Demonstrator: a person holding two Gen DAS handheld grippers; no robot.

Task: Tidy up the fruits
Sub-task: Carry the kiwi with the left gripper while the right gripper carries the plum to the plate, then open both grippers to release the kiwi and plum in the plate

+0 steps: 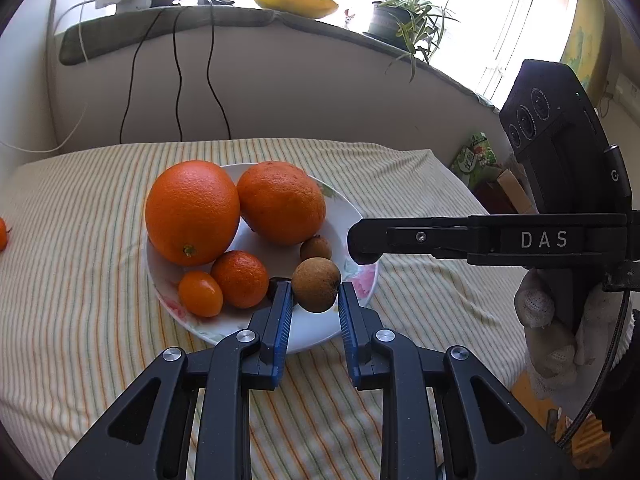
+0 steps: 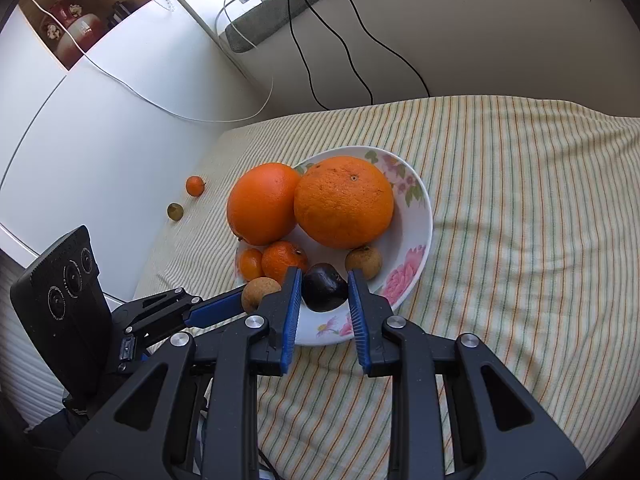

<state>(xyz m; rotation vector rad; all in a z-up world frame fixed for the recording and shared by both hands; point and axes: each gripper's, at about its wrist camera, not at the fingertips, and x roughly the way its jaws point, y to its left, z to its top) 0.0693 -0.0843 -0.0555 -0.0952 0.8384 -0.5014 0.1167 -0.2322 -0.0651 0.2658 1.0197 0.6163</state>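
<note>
A white flowered plate [image 1: 356,216] [image 2: 416,208] on the striped cloth holds two big oranges [image 1: 192,212] [image 2: 344,202], a mandarin [image 1: 240,278] [image 2: 282,258], a kumquat [image 1: 200,294], brown longans and a dark plum. My left gripper [image 1: 314,294] is shut on a brown longan [image 1: 316,284] over the plate's near rim; it also shows in the right wrist view [image 2: 260,292]. My right gripper [image 2: 324,292] has its jaws touching both sides of the dark plum [image 2: 324,286] on the plate. A second longan [image 1: 316,247] [image 2: 363,261] lies behind.
A small orange fruit [image 2: 195,185] and a greenish one [image 2: 175,211] lie on the cloth left of the plate, near the white wall. Cables [image 1: 178,80] hang down the back ledge. A potted plant [image 1: 404,20] stands on the sill.
</note>
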